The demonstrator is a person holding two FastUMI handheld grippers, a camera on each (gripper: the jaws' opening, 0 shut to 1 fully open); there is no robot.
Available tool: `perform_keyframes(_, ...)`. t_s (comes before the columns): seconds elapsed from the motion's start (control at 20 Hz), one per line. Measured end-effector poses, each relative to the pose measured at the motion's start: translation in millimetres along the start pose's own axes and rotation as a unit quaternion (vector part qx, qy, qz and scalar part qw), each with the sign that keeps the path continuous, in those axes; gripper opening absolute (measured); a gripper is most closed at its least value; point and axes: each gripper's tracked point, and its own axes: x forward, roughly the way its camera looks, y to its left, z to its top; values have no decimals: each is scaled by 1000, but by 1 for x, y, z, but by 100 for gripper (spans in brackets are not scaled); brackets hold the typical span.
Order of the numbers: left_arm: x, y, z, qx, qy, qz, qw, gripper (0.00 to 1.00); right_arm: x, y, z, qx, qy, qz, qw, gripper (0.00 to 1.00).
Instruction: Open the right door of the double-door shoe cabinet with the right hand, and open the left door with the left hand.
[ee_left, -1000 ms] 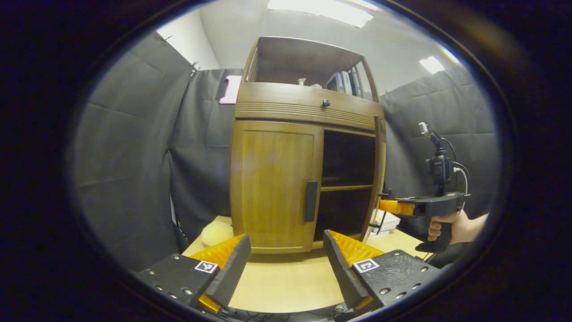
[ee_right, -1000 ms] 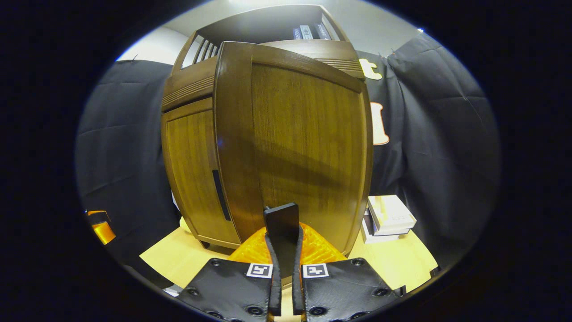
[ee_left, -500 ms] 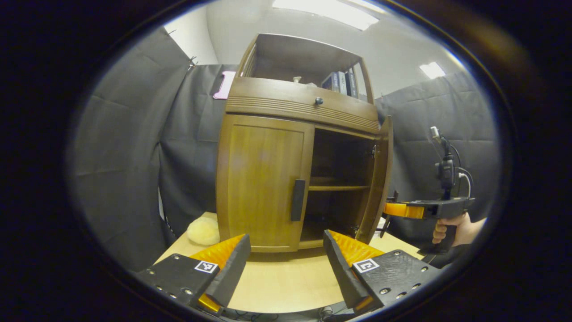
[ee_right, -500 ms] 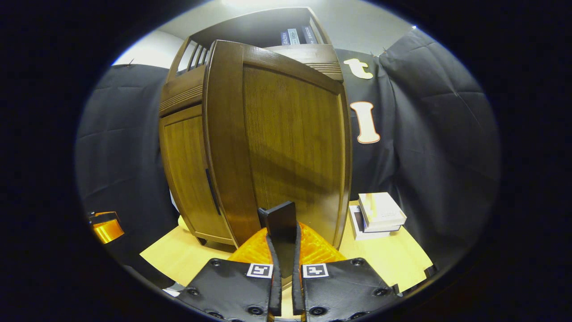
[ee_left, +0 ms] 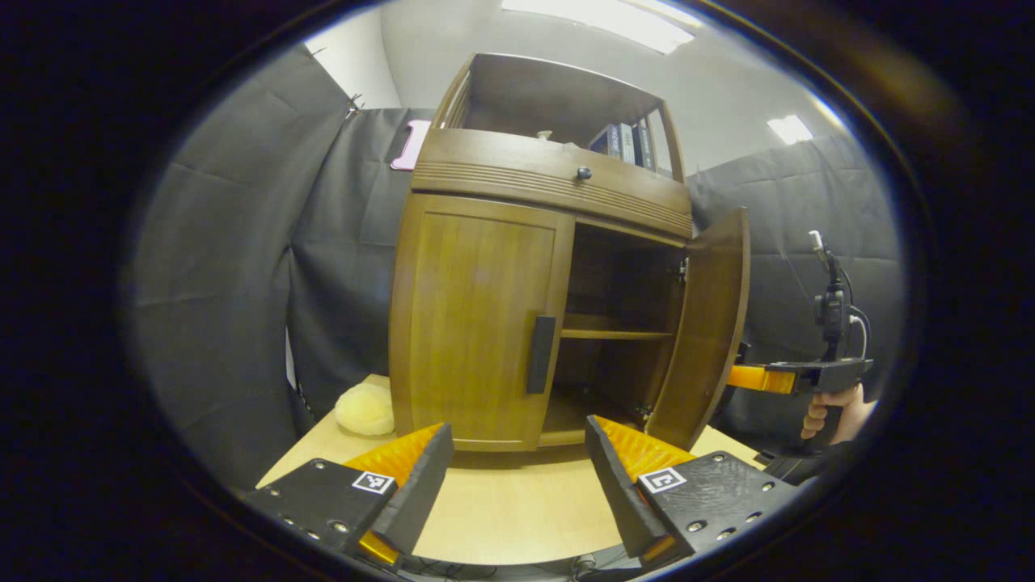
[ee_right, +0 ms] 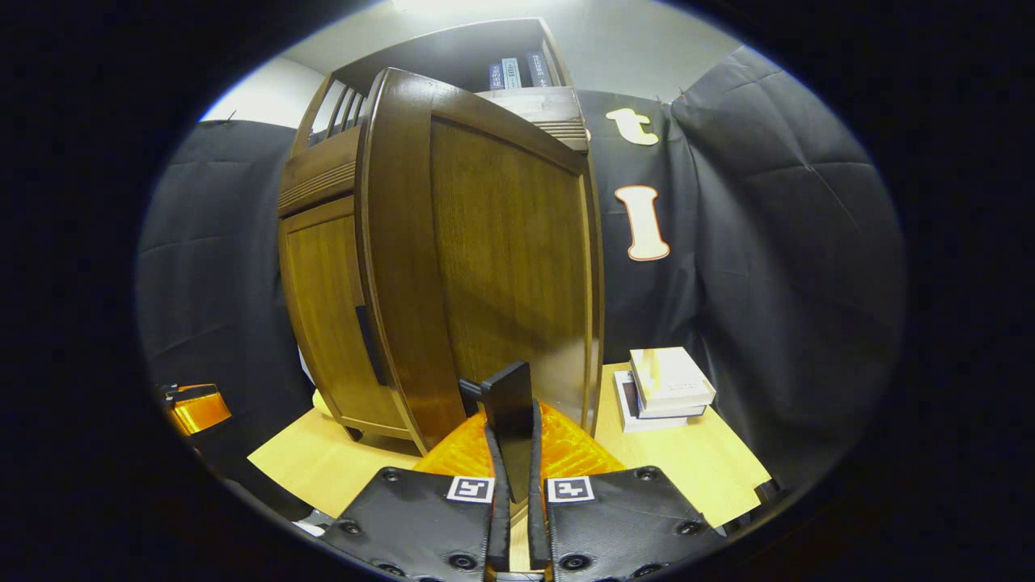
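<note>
Bright ceiling lights overhead, sharp focus, strong fisheye bending at edges.

Shoe cabinet: mid-brown wood, vertical grain on your left door; door handle black. Drawer front ribbed with horizontal grooves, knob dark. Your fingers: black pads, orange ribbed backs, black-and-white square tags. Counter pale yellow wood. Fluffy lump cream. Stacked books mostly white.
</note>
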Motion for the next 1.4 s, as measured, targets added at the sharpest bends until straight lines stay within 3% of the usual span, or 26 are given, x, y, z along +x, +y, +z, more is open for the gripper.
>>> perform_keyframes(0.4,8,-18,-1,19,6,-4,1000,93,-6,-26,0,-6,-3,-31,999,7)
perform_keyframes(0.75,21,-17,-2,18,12,-22,1000,93,-15,-89,6,9,-13,-74,997,7)
perform_keyframes(0.8,24,-17,-1,18,13,-25,999,93,-17,-97,6,12,-16,-69,997,12)
perform_keyframes(0.85,26,-18,-3,20,14,-28,999,93,-16,-101,6,10,-14,-59,998,3)
perform_keyframes(1.1,30,-23,-1,26,14,-32,999,93,-16,-120,7,4,-11,-27,1000,0)
perform_keyframes(1.25,32,-18,-1,18,13,-29,999,93,-22,-127,7,-7,-4,-32,999,3)
perform_keyframes(1.4,30,-13,0,17,11,-22,1000,93,-30,-140,2,0,1,-58,998,26)
